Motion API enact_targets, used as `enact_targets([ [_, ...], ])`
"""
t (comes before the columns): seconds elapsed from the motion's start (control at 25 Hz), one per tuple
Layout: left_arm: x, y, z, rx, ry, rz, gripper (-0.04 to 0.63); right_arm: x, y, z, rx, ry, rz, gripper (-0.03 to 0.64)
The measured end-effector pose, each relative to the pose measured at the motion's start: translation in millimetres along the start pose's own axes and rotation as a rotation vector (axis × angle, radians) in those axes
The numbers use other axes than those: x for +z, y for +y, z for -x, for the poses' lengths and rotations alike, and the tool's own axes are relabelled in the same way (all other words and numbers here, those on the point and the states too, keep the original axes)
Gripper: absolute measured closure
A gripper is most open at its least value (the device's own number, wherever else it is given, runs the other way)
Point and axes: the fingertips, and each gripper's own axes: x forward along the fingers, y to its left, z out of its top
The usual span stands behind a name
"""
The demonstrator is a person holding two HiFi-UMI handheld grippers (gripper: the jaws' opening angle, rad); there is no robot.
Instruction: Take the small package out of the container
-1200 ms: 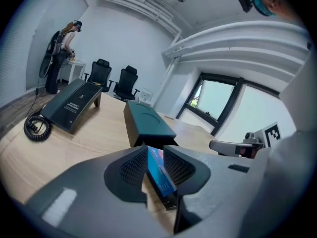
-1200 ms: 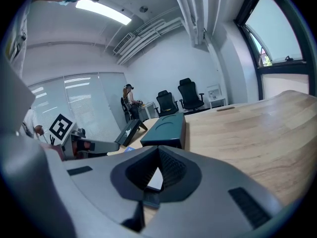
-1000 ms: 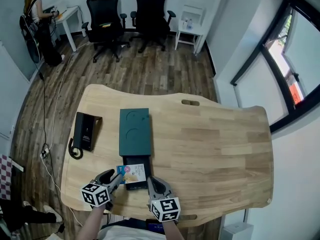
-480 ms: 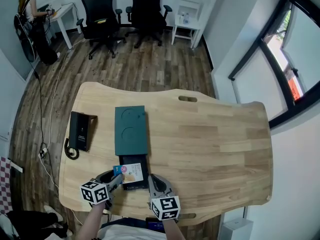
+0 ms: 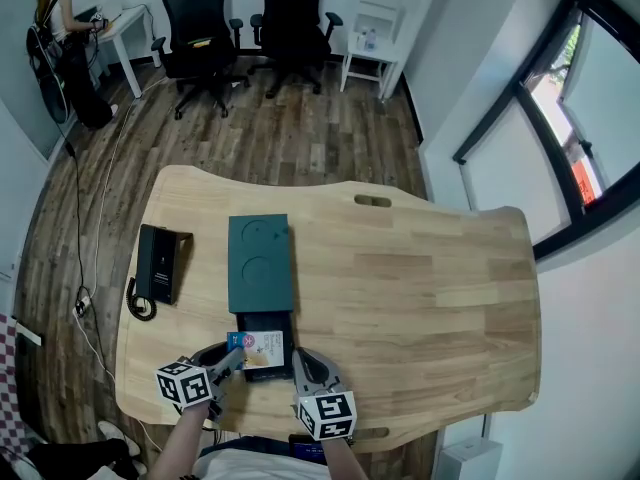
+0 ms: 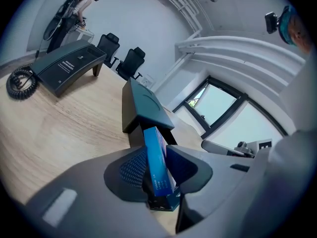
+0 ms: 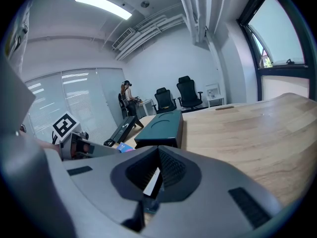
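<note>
The left gripper (image 6: 157, 177) has just been closing and grips the small package (image 6: 154, 155) by its edge, over the black drawer (image 5: 262, 319) that sticks out of the green container (image 5: 260, 263). The right gripper (image 7: 154, 176) is clamped on the drawer's near rim.

Container: dark green rectangular box (image 5: 260, 265), black inner tray (image 5: 270, 319) slid out.
Package: small blue-and-white package (image 5: 258, 347) on tray.
Left gripper (image 5: 232, 360): fingers just closing on its left edge.
Right gripper (image 5: 298, 360): tray's near right corner.
</note>
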Motion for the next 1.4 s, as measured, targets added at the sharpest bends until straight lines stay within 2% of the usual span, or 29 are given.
enact_targets([
  [0.2,6,1,4,-0.011,-0.031,0.047,0.482,4,4,1,-0.001,-0.008,0.01,0.613],
  [0.6,17,-4,19,-0.027,-0.068,0.073,0.492,14,12,10,-0.006,-0.029,0.025,0.613],
  [1.0,30,-8,41,-0.067,-0.146,0.17,0.499,21,25,26,-0.012,-0.06,0.036,0.614],
  [1.24,42,-21,53,-0.077,-0.173,0.131,0.5,26,30,37,-0.019,-0.08,0.048,0.614],
  [1.4,49,-31,61,-0.107,-0.213,0.147,0.5,32,31,46,-0.021,-0.104,0.037,0.613],
])
